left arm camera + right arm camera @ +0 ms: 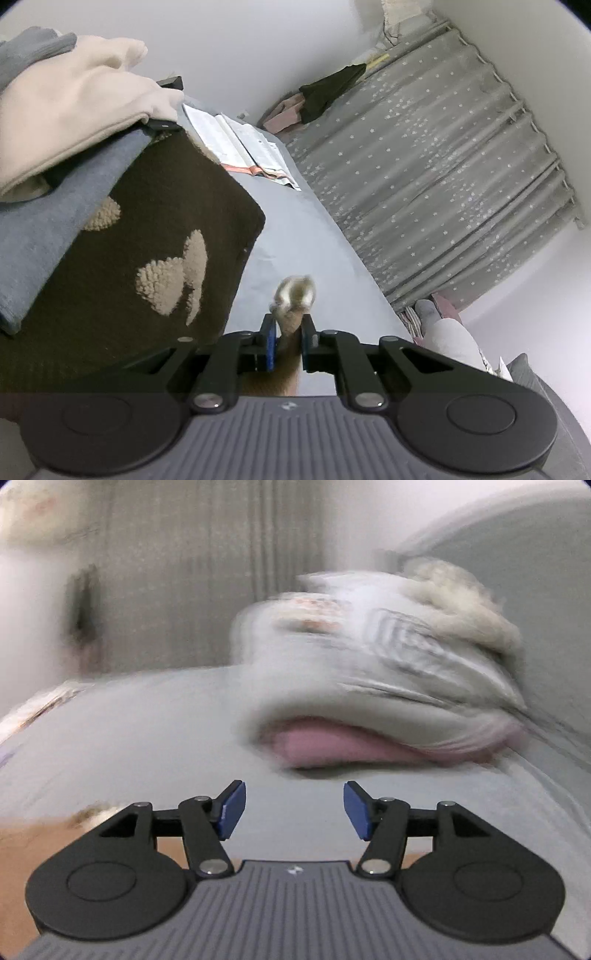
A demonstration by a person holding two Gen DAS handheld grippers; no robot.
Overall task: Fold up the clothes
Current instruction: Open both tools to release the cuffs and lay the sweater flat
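Observation:
My left gripper (288, 325) is shut on a bunched edge of a tan fleece garment (293, 291), which sticks up past the pads and hangs below them over the grey bed sheet (295, 229). To its left lies a stack of folded clothes: a dark brown sweater with beige fluffy patches (147, 258), a blue-grey piece (55, 229) and a cream fleece (74, 103) on top. My right gripper (294, 808) is open with nothing between its blue pads (232, 808). Ahead of it, blurred, sits a heap of unfolded clothes (369, 664) with a pink piece (332, 746) underneath.
An open book (243, 147) lies on the bed beyond the stack. A grey star-patterned curtain (424, 166) runs along the far side, with a black garment (328, 88) near it. Tan fabric (22, 845) shows at the lower left of the right wrist view.

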